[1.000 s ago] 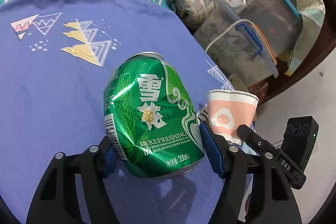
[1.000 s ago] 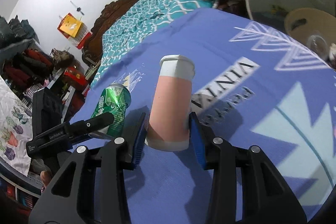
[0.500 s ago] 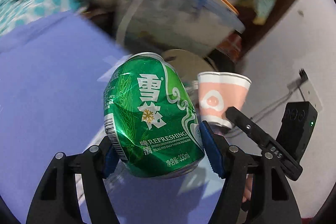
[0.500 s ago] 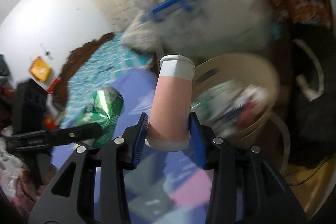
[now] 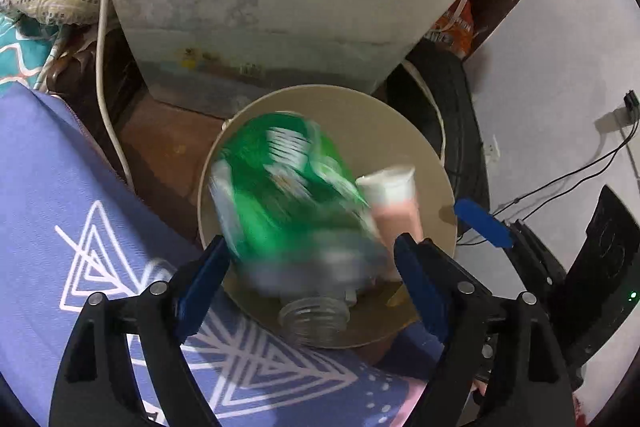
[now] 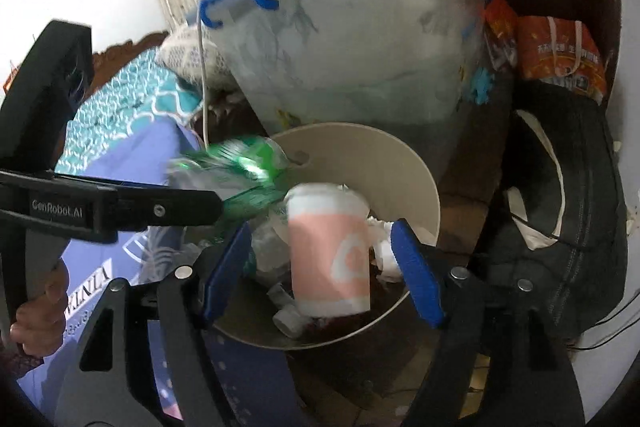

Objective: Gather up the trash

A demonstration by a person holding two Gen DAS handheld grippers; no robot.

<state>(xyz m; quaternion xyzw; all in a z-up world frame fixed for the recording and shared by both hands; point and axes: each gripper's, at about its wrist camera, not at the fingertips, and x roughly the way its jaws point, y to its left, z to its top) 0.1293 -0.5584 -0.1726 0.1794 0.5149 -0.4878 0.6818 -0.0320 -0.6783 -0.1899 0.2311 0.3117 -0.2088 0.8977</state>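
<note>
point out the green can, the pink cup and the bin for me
green can (image 5: 280,195): left wrist view, on its blurred green side.
pink cup (image 6: 328,251): right wrist view, on its pink side wall.
bin (image 6: 416,171): right wrist view, on the far inner wall under the rim.
</note>
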